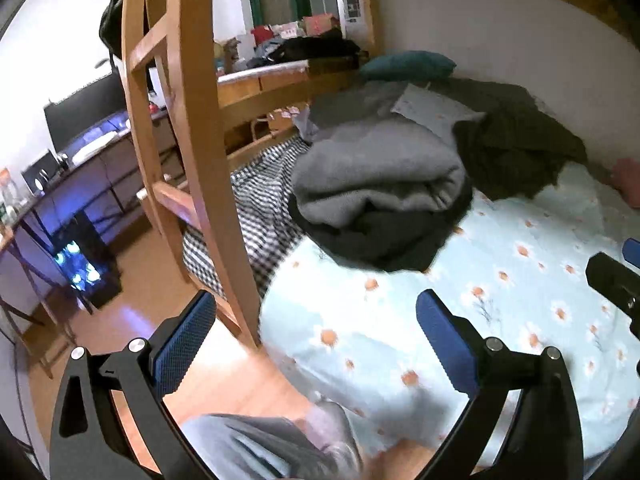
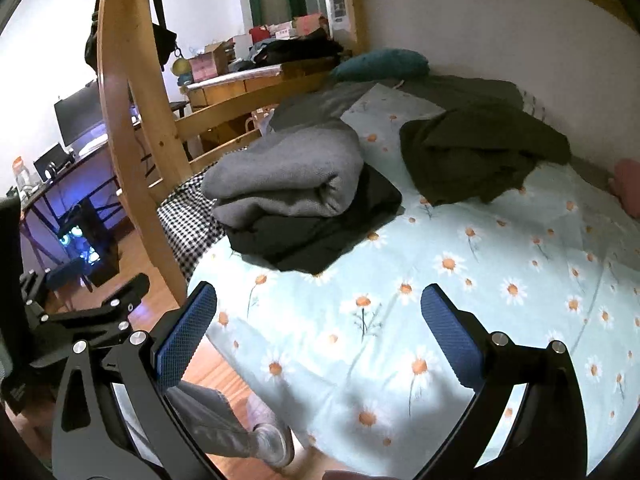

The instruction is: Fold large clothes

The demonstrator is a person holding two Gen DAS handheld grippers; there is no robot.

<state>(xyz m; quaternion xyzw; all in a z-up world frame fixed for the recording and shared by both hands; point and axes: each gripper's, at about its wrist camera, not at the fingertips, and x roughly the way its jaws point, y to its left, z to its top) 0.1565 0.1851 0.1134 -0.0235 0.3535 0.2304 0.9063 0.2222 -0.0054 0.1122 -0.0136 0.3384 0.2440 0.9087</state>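
A folded grey garment [image 1: 376, 176] [image 2: 288, 176] lies on a folded black garment [image 1: 384, 236] [image 2: 320, 228] near the bed's left side. A crumpled dark green garment [image 1: 516, 144] [image 2: 476, 156] lies further back, by the wall. My left gripper [image 1: 316, 332] is open and empty, over the bed's near edge, well short of the stack. My right gripper [image 2: 320, 320] is open and empty above the daisy-print sheet [image 2: 440, 300], in front of the stack. The right gripper's body shows at the right edge of the left wrist view [image 1: 616, 284]; the left gripper's body shows at the left of the right wrist view [image 2: 80, 320].
A wooden bunk ladder and post [image 1: 200, 140] [image 2: 132, 152] stand at the bed's left edge. A checked sheet [image 1: 260, 200] hangs beside it. A teal pillow [image 2: 380, 62], a pink cushion [image 2: 628, 184], a desk with monitor [image 1: 84, 112] and my leg and shoe [image 2: 248, 432] on the wooden floor.
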